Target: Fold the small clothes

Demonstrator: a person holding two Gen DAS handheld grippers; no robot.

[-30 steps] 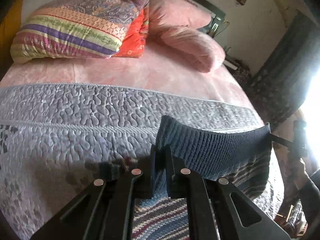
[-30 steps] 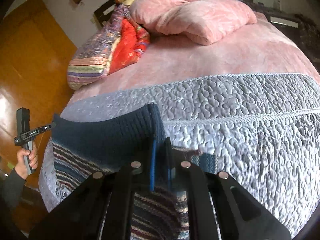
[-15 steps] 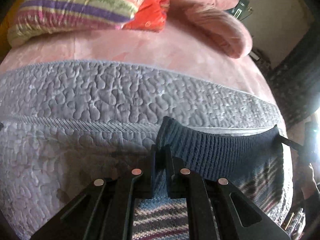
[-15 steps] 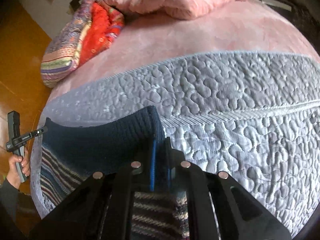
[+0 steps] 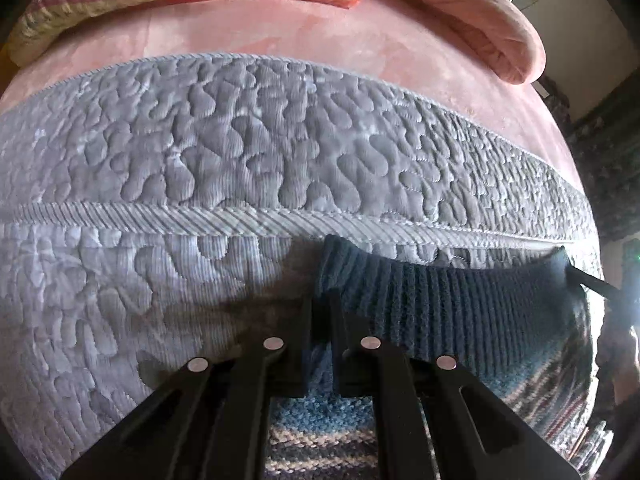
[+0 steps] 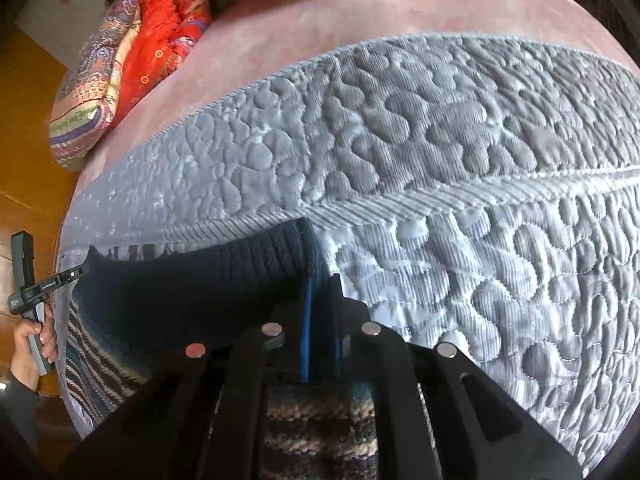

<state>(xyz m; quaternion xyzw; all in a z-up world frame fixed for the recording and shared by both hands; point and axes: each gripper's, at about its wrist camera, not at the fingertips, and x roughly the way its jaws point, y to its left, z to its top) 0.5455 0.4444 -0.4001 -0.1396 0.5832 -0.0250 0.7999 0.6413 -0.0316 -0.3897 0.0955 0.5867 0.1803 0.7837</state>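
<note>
Ribbed navy knit is what both grippers hold: the left gripper (image 5: 320,308) has its fingers closed narrow on one corner of the sweater (image 5: 452,304), and the right gripper (image 6: 322,292) pinches the opposite corner of the same dark band, which hangs stretched between them. The sweater lies at the near edge of the bed, on the grey quilt (image 5: 248,148), its striped body trailing down beneath the fingers toward the person. In the right view the left gripper shows at the far end of the band, gripped by a hand (image 6: 30,344).

The main risk, as I judge it, is an uneven fold. If one gripper travels further or lower than the other, the band lands skewed and the striped part bunches underneath. Each pinch takes only a small bite of thick, stretchy rib, so a hard pull apart could drag a corner out of the fingers. The quilt's raised stitching may also catch the knit and hold it back as it is laid down. Pillows (image 5: 480,12) sit well apart.
</note>
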